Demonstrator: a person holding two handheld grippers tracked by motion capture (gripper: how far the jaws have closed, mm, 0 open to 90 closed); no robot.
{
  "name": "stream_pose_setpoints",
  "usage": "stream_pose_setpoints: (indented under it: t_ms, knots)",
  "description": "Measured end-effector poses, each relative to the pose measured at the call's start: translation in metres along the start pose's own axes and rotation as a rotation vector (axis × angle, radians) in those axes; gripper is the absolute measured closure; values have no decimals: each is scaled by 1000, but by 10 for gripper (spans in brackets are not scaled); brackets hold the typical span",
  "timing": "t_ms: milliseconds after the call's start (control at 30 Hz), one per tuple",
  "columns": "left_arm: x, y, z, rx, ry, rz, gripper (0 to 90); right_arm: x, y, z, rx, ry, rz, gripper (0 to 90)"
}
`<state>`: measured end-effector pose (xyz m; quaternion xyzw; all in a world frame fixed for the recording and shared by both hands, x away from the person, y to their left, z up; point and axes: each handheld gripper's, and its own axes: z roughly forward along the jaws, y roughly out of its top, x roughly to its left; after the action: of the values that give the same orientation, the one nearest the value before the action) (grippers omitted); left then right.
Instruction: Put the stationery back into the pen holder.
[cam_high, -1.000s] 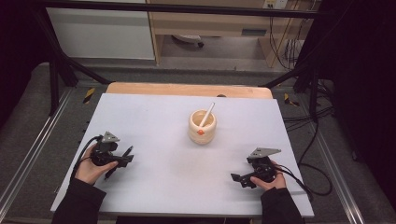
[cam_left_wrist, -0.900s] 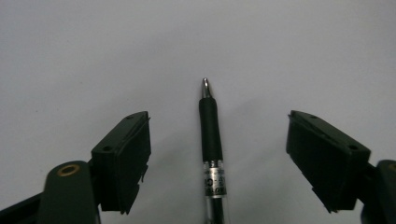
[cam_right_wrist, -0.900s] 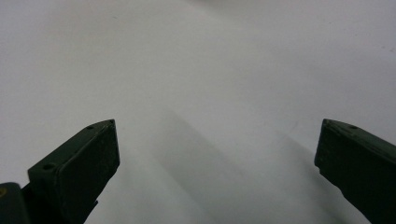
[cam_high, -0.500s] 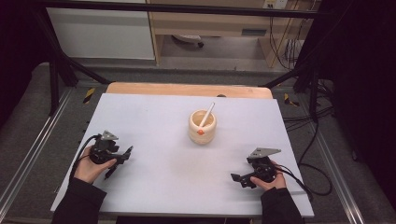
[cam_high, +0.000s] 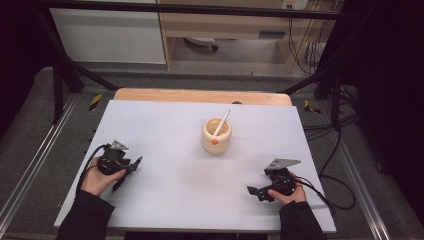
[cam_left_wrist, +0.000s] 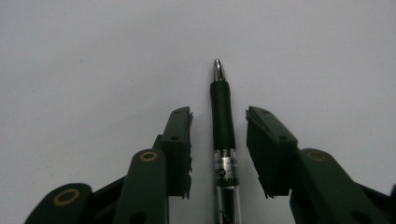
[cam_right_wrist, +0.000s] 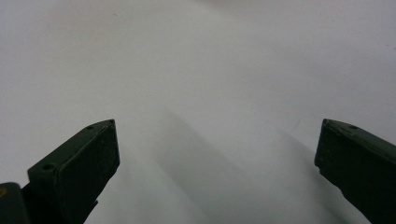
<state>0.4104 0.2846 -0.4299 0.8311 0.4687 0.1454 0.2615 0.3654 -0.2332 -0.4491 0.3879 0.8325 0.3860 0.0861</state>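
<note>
Closing in with the left gripper (cam_left_wrist: 218, 122) near the worktop's left edge, jaws narrowed around the black-gripped clear ballpoint pen (cam_left_wrist: 222, 122) lying flat between them, pads not yet touching, so pickup looks imminent.

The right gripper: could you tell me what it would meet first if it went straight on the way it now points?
Probably nothing soon. The right gripper, jaws wide open and empty, points left across the bare table. The cup sits off that line; the left gripper, with a pen between its jaws, lies far along it, though depth is unclear.
</note>
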Motion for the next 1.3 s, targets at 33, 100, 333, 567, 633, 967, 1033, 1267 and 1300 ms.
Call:
stream_pose_setpoints:
  t_ms: [33,100,333,567,633,967,1033,1267,1300]
  knots:
    - [-1,1,1,3,4,2,614,0,0,0,2,0,-4,7]
    - [-2,2,3,14,8,6,636,0,0,0,1,1,-6,7]
    - [-2,2,4,27,13,6,716,1,0,-1,0,2,0,7]
    - [-5,4,4,45,16,2,773,1,-1,-1,2,4,-1,7]
    - [-4,5,4,46,16,-10,783,1,0,-1,-5,3,-6,7]
    - [-3,4,4,41,6,-19,792,1,0,-1,-7,3,-5,7]
    - [-2,3,4,38,5,-15,793,1,0,-1,-5,1,-2,7]
    - [-1,2,3,15,-2,-8,795,1,-1,0,2,3,-4,7]
    - [-1,2,2,9,-3,-4,795,1,-1,0,2,2,-7,7]
